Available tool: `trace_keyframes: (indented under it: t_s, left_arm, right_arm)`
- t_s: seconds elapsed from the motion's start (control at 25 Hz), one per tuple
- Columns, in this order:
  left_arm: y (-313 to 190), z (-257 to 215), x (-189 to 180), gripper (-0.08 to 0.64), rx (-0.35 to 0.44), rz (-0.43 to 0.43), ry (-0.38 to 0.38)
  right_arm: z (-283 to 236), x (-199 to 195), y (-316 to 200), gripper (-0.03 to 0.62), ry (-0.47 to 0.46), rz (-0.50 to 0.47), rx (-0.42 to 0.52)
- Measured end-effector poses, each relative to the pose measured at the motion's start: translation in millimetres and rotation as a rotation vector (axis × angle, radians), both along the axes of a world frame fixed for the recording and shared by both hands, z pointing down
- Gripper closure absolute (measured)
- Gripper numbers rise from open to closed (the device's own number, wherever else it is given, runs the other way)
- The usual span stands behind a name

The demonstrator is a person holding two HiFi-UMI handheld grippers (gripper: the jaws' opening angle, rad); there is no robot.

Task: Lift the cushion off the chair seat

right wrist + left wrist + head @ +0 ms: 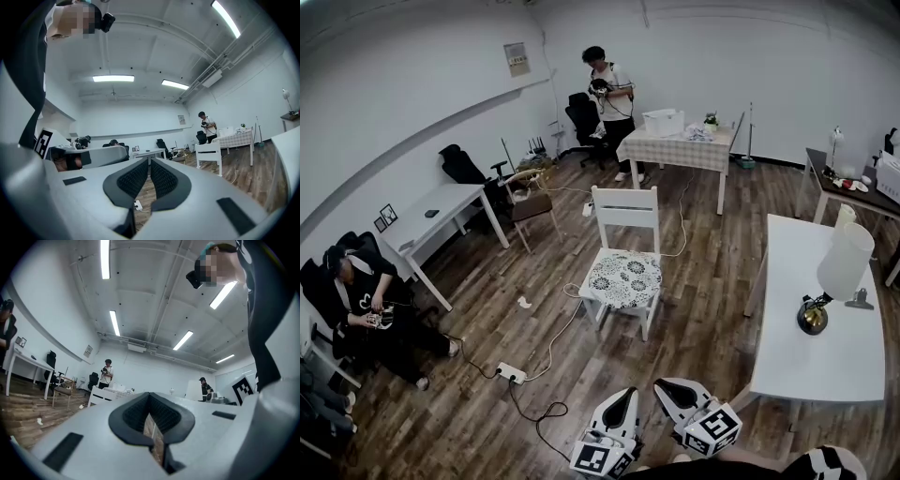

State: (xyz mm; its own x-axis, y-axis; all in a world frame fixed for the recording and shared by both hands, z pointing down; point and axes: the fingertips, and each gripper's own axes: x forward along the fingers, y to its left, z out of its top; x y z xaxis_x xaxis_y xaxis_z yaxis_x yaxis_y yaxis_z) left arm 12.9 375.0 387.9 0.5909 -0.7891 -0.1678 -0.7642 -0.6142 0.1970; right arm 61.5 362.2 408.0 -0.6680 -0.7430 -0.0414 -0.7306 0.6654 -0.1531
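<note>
A round patterned cushion [623, 277] lies flat on the seat of a white wooden chair [625, 207] in the middle of the room. Both grippers are at the bottom edge of the head view, well short of the chair and pointing toward it. My left gripper [622, 396] is shut with nothing in it, and so is my right gripper [667, 386]. In the left gripper view, the left gripper [151, 398] has its pads together. In the right gripper view, the right gripper [149, 162] is shut too, and the chair [208, 152] stands far off to the right.
A white table [825, 361] with a lamp [836, 275] stands to the right. A power strip [510, 372] and cables lie on the wood floor at the left. One person sits at the left wall [366, 309] and another stands at the back [609, 94] by a cloth-covered table [680, 147].
</note>
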Motion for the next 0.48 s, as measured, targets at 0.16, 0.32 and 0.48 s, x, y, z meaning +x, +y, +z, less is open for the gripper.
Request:
trace_keyframes:
  t_s: [0.16,0.32,0.48]
  left_arm:
    - [2.2,6.3,-14.9,0.56,-0.012,0.006,-0.026]
    - [7.4,12.8,-27.3,0.56,-0.016,0.006,-0.021]
    - [11.8,18.4,-28.3,0.56,-0.022,0.029,-0.006]
  right_arm:
    - [-3.9,-8.4,-1.4,0.56,-0.052,0.016,0.002]
    - [0.1,-22.3,5.1,0.56,-0.078,0.006,-0.001]
    - [11.4,-30.7,13.9,0.56,-0.06,0.005,-0.015]
